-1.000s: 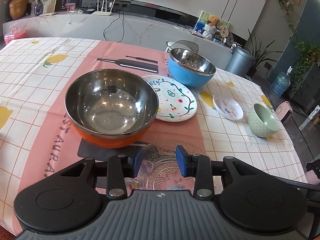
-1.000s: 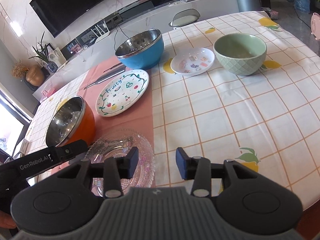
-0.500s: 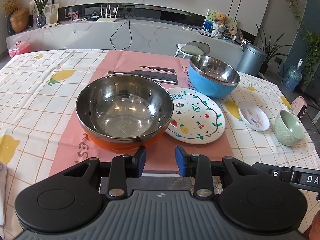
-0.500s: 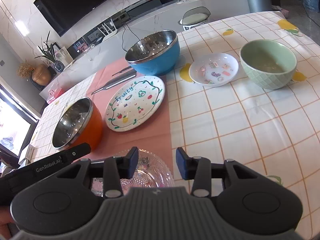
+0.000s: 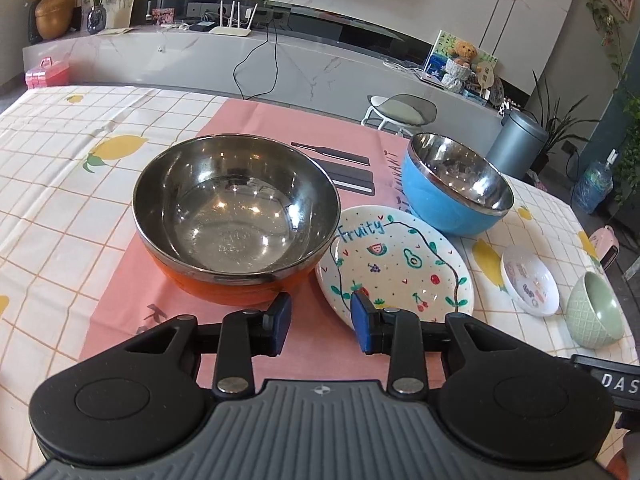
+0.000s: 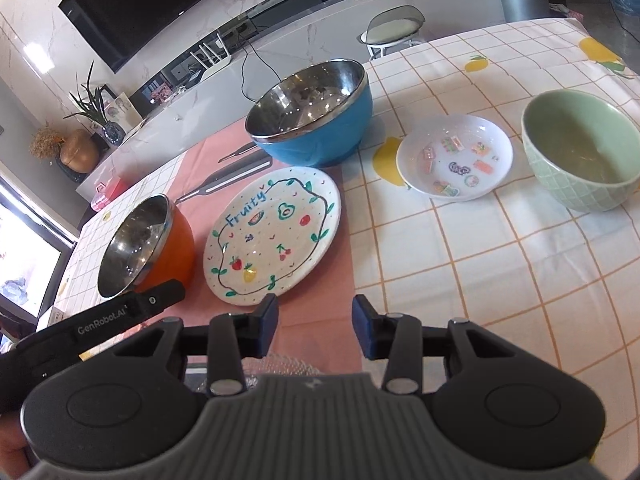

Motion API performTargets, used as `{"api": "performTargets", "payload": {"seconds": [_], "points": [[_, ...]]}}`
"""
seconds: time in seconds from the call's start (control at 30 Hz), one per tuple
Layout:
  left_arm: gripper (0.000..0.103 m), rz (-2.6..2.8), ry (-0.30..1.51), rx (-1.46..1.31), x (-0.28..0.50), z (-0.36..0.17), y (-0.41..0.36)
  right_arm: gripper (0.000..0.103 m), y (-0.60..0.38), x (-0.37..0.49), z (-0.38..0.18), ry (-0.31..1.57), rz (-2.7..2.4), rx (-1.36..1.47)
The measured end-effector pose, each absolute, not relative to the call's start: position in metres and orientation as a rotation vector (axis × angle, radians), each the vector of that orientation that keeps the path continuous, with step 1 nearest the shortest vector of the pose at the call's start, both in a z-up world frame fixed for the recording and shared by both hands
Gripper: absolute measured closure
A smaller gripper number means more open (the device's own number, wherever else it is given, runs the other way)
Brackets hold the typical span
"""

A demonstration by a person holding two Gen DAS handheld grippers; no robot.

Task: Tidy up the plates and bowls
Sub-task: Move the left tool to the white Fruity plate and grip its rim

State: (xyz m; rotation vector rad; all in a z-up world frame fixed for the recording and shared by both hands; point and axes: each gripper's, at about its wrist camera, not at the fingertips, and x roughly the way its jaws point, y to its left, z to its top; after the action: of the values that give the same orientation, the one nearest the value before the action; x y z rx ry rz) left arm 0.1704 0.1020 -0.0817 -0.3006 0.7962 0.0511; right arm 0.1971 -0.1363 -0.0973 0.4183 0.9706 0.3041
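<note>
A: Largest first: where do things sit on the tabletop (image 5: 60, 208)?

B: The orange steel-lined bowl (image 5: 236, 220) is near left, the blue steel-lined bowl (image 5: 456, 184) far right. The white "Fruity" painted plate (image 5: 394, 264) lies between, then the small white sticker dish (image 5: 530, 280) and the green ceramic bowl (image 5: 596, 310).

A: Grippers?

B: Left hand-held gripper (image 5: 318, 322) and right hand-held gripper (image 6: 314, 326) both gape wide, holding nothing.

A: Risks?

B: I'd guess a pinch on a slick steel rim could slip, knocking the plate.
</note>
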Motion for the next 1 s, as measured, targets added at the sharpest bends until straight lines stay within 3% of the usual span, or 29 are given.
{"api": "performTargets", "payload": {"seconds": [0.4, 0.53, 0.57, 0.63, 1.0], "points": [[0.063, 0.074, 0.842, -0.5, 0.196, -0.103, 0.111, 0.074, -0.136, 0.238, -0.124, 1.025, 0.258, 0.562], [0.077, 0.066, 0.875, -0.528, 0.202, -0.108, 0.111, 0.078, -0.134, 0.244, -0.127, 1.017, 0.265, 0.586], [0.084, 0.065, 0.885, -0.53, 0.204, -0.109, 0.111, 0.082, -0.133, 0.245, -0.128, 1.019, 0.267, 0.588], [0.087, 0.074, 0.885, -0.515, 0.204, -0.111, 0.108, 0.09, -0.132, 0.247, -0.13, 1.024, 0.269, 0.599], [0.092, 0.017, 0.936, -0.564, 0.185, -0.109, 0.103, 0.096, -0.145, 0.234, -0.126, 1.036, 0.227, 0.609]]}}
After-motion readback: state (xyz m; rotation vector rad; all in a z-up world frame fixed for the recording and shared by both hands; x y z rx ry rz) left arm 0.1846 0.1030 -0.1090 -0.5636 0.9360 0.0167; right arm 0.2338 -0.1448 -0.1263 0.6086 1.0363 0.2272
